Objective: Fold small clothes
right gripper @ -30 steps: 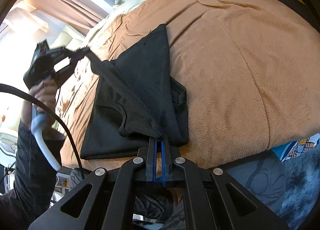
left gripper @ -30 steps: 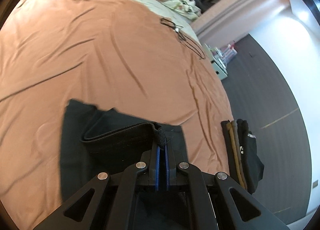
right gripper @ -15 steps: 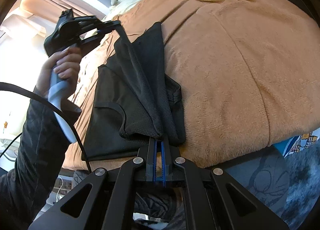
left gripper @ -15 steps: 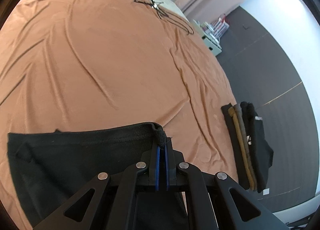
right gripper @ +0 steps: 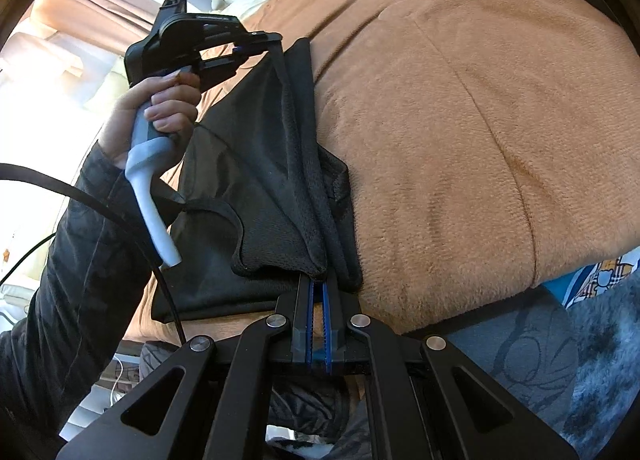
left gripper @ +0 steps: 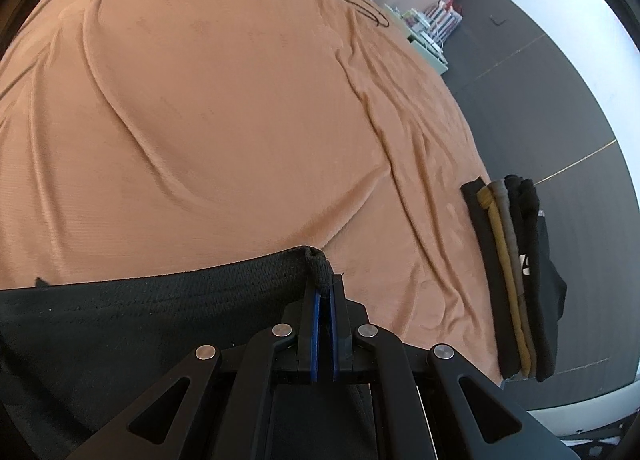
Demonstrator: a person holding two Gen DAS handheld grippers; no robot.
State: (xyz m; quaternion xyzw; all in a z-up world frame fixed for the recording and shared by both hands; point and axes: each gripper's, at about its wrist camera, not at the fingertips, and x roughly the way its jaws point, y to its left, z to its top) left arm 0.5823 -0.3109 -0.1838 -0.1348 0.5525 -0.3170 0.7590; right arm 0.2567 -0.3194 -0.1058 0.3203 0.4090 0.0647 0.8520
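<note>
Black top [right gripper: 276, 187]: lies near the edge of the bed [right gripper: 460, 119], on the brown blanket, partly lifted.
Left claw [right gripper: 256, 45]: closed tight on one corner of the top's edge, held up at about 11 o'clock in the right wrist view. A hand [right gripper: 160, 107] grips its handle.
Right claw [right gripper: 318, 280]: closed tight on the near corner of the same edge, at about 6 o'clock, low by the bed edge.
Long line: the pinched edge runs straight between the two claws, from 6 o'clock up to 11 o'clock.
Which way to go: I think the flap has to swing over toward 9 o'clock or be laid down flat, so both corners should travel together.
Nearer claw: the right one sits closer to the bed.
Folded pile [left gripper: 516, 280]: well apart, at 3 o'clock in the left wrist view.
</note>
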